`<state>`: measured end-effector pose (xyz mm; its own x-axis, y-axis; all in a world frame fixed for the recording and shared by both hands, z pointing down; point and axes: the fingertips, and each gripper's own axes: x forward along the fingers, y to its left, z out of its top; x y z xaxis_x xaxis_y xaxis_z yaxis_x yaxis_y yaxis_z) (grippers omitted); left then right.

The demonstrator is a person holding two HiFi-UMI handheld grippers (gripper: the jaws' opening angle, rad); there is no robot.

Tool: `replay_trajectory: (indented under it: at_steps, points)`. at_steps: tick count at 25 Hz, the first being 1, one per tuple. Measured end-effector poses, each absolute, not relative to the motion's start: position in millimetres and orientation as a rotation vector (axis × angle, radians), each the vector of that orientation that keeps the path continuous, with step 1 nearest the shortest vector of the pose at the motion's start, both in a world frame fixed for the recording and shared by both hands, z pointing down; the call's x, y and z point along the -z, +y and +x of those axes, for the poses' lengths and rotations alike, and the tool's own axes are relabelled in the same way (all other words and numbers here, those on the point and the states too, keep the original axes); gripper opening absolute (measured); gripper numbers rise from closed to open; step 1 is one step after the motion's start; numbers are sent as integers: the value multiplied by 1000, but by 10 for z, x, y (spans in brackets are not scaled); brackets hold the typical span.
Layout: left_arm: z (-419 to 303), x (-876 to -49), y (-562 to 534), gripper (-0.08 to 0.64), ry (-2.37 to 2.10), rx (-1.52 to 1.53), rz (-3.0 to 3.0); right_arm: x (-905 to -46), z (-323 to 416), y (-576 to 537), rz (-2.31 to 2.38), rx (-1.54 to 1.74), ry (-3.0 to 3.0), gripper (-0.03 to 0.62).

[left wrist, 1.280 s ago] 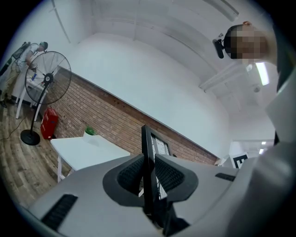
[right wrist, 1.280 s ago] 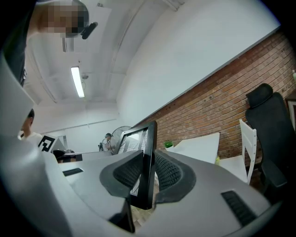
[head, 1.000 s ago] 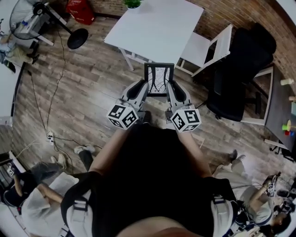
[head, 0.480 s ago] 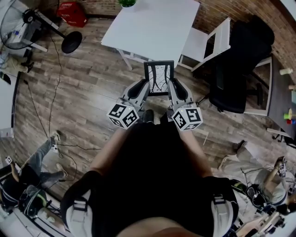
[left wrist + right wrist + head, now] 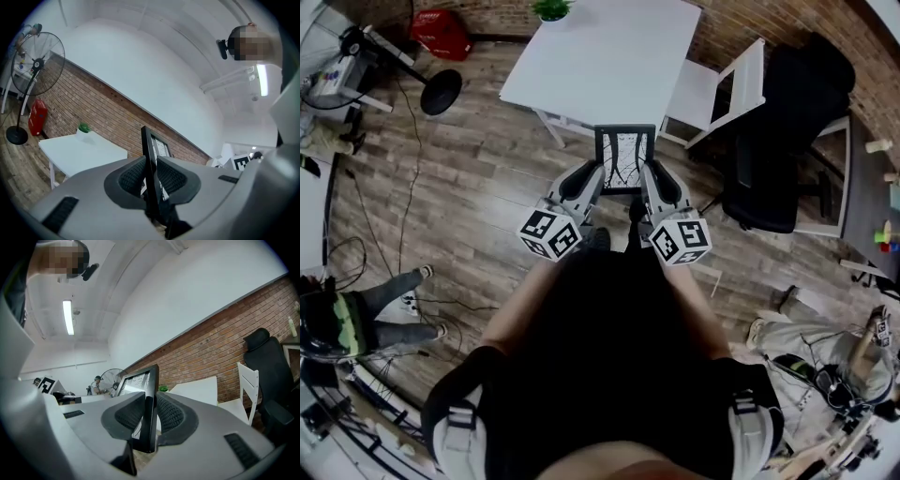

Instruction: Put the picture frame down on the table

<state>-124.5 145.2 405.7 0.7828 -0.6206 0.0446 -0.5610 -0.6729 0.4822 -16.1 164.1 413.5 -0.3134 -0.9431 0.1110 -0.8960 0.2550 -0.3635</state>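
Smooth white table [image 5: 600, 56], wood-plank floor [image 5: 487, 187]

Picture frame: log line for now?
picture frame: upright, near white table | left gripper: shut on it | right gripper: shut on it | placed: no

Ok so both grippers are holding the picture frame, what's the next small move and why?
Probably carry it forward over the white table before lowering. The picture frame stands upright, clamped at its side edges by the left gripper and right gripper, and seems to hang at the table's near edge, mostly above the floor.
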Motion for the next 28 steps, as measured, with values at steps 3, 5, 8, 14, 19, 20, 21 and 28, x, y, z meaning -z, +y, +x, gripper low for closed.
replay_trajectory:
  at_steps: [3,5,8,14,19,20,21,28]
  points:
    - [-1234,-4100,1376,75,-887,159,2489,-4149,-152,1559,-1755,552,2381,69]
    - [-1232,-4135,1327,75,-892,154,2480,-4166,-153,1521,-1751,552,2385,69]
    - [-1165,-4159,1223,75,-910,153,2467,-4210,-89,1434,-1744,570,2398,69]
    - [-989,-4270,915,75,-968,133,2436,-4337,89,1094,-1703,627,2430,69]
    - [-897,-4355,538,75,-1030,96,2410,-4423,174,711,-1654,686,2471,71]
    - [-867,-4379,471,75,-1043,92,2401,-4452,205,638,-1642,699,2479,71]
    - [-837,-4405,410,75,-1055,89,2391,-4482,237,569,-1630,710,2489,71]
    - [-700,-4527,16,75,-1132,78,2331,-4597,379,92,-1554,767,2555,71]
